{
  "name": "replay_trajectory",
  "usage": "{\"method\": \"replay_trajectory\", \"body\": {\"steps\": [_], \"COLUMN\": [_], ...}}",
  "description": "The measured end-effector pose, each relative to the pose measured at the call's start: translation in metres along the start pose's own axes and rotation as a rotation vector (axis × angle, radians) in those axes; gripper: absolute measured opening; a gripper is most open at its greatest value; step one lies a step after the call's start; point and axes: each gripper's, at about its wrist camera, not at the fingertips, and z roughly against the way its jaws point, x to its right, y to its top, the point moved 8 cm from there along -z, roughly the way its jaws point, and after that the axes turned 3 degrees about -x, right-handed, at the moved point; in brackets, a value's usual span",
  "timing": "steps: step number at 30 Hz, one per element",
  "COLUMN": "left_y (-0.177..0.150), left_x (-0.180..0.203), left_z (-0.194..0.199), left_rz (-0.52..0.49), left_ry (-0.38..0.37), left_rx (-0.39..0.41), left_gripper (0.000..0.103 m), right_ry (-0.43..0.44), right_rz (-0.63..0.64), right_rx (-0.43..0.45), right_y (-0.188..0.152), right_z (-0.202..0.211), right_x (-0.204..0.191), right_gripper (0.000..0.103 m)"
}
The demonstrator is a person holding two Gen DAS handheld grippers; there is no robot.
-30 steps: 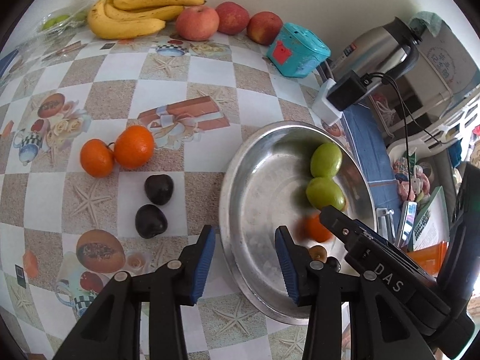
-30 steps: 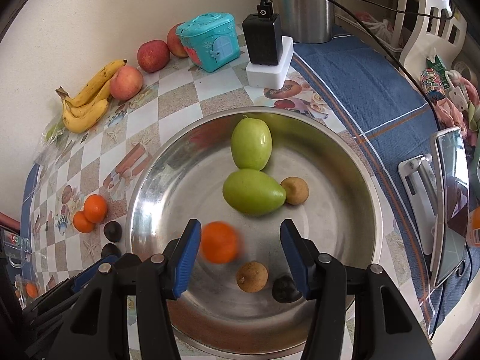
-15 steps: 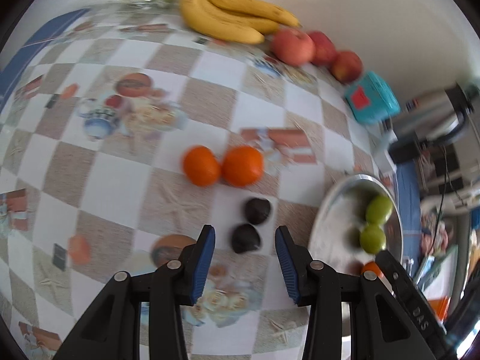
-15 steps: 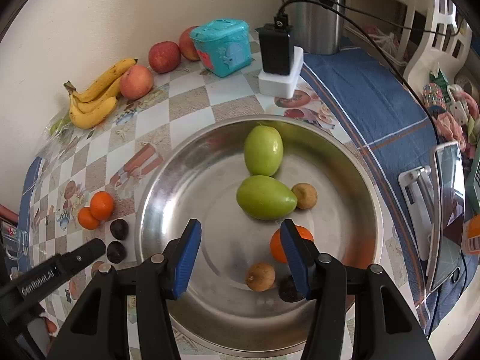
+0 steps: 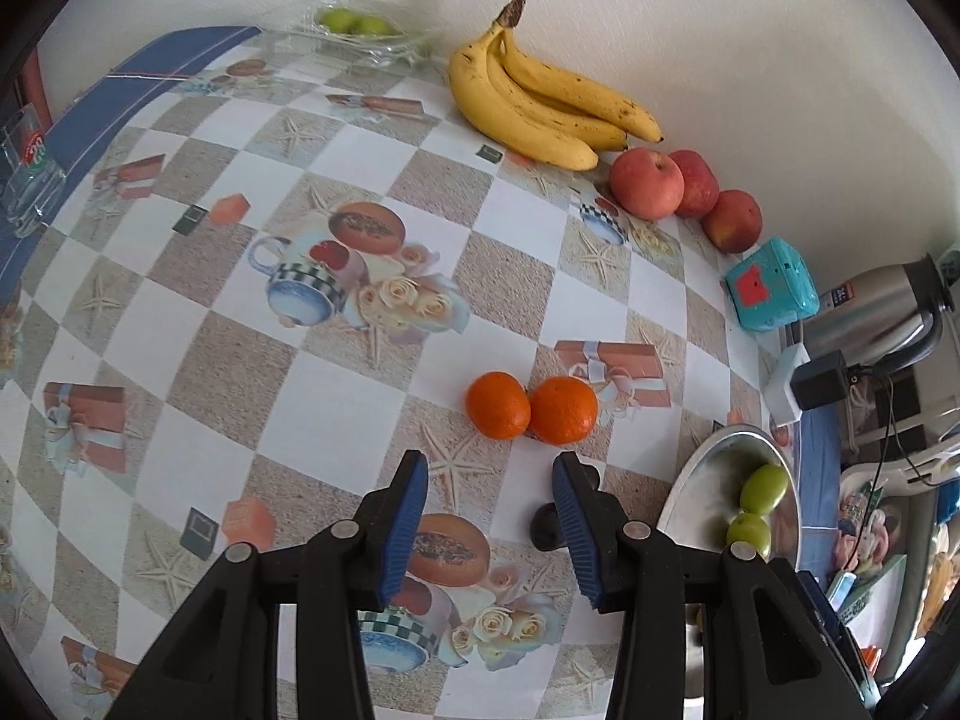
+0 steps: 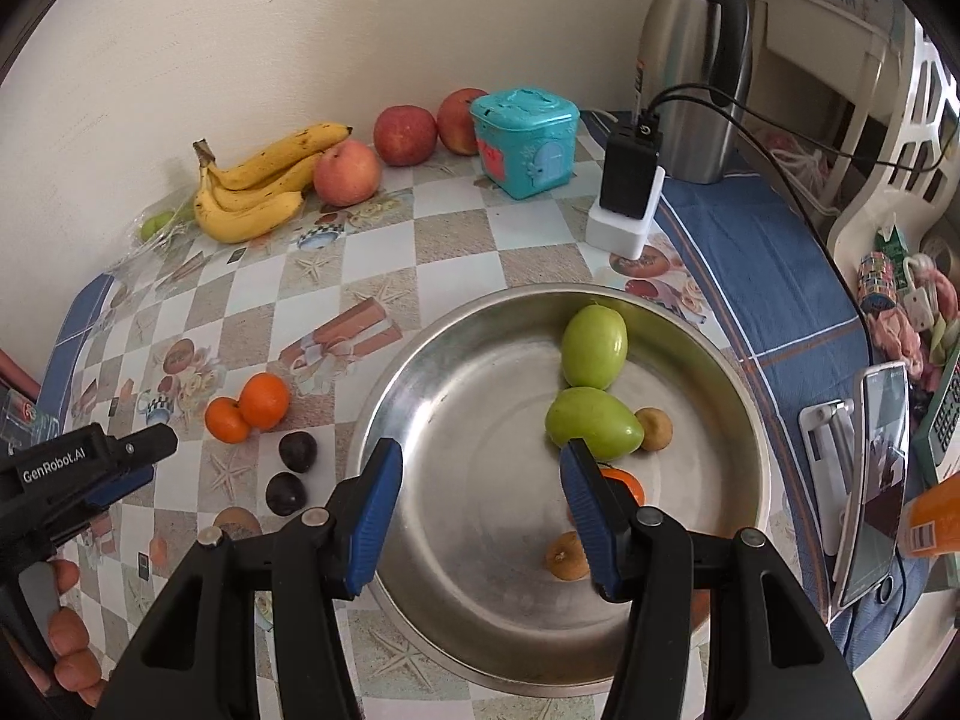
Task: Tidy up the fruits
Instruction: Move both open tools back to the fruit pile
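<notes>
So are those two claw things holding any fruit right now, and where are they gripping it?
Nothing is held. The left gripper has its jaws open above the table near two oranges, and the right gripper is open over the metal bowl.

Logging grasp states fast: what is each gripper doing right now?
Left gripper: open, holding nothing, aimed toward the two oranges.
Right gripper: open, holding nothing, over the metal bowl.
</notes>
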Motion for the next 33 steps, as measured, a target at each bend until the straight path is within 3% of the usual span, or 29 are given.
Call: {"method": "replay_trajectory", "body": {"steps": [18,21,23,24,26,30,33], "left_y": [-0.002,-0.002,-0.002,-0.002,-0.001,0.000,0.001], "left_x": [-0.005,-0.007,-0.009,-0.011,-0.015,-0.023,-0.025], "left_z": [-0.002,-0.003,-0.003,-0.004,-0.005,-0.005,-0.004], "left_rz": [-0.013,-0.013,-0.011,-0.008,-0.003,-0.005,-0.014], "left_ry": [0.042,0.054,0.075,0.091,0.121,0.167,0.176], "left_rx": [-0.001,0.001,0.004,0.005,0.013,0.031,0.045], "left_gripper": [0.057,0.066,0.080,0.084,0.101,0.103,0.103], "right_ry": [-0.009,-0.009,-0.009,-0.011,-0.015,-0.019,-0.017], "right_rz": [0.016,0.018,0.018,0.017,0.016,0.008,-0.005], "right_rx": [-0.027,-0.032,-0.036,-0.037,-0.037,-0.034,-0.022], "right_y": [-0.006,-0.007,-0.007,-0.007,-0.007,-0.007,-0.007], "right_z": [-0.007,-0.008,-0.009,-0.010,-0.011,-0.013,-0.012], "right_x": [-0.004,-0.004,-0.003,-0.003,-0.002,0.000,0.003], "right_gripper": [0.056,0.056,0.056,0.058,0.064,0.085,0.086]}}
